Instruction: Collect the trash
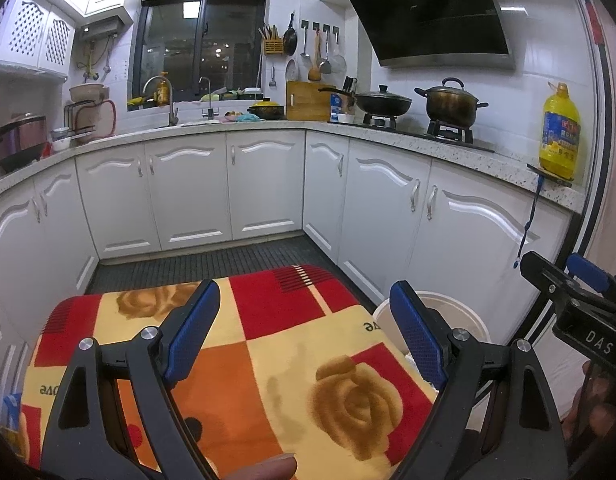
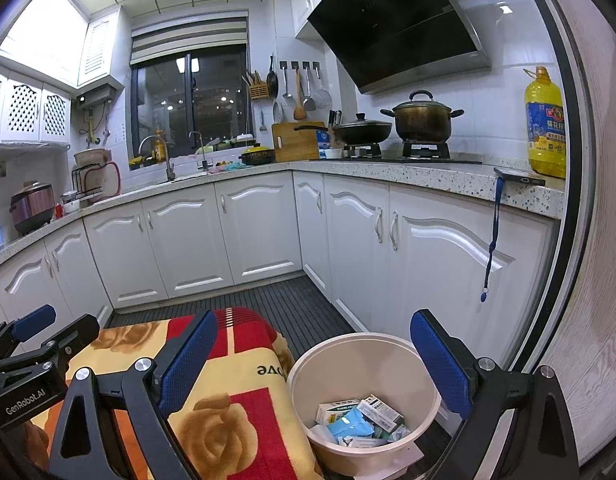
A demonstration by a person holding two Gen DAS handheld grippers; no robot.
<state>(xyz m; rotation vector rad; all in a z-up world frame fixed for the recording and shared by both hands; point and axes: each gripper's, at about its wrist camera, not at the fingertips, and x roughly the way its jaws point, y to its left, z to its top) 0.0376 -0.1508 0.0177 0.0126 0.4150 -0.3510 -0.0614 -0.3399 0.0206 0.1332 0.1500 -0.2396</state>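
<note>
Trash (image 2: pixel 360 420) in white bucket (image 2: pixel 308 364), beside floral blanket (image 2: pixel 228 408)

Two wrist fisheyes, side by side, low, facing kitchen corner cabinets (image 1: pixel 264 184); both share patterned cloth (image 1: pixel 268 344), white bin (image 2: pixel 364 364), distant counter.

Under my right tool (image 2: pixel 312 364) I see a smooth plastic bucket (image 2: pixel 308 364) beside fuzzy matt cloth (image 2: pixel 244 412), with paper cartons (image 2: pixel 378 408) inside.

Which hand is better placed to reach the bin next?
Right. The right tongs stand open with the bin and its trash right below them. The left tongs are open over the bare cloth, with the bin off to their right.
</note>
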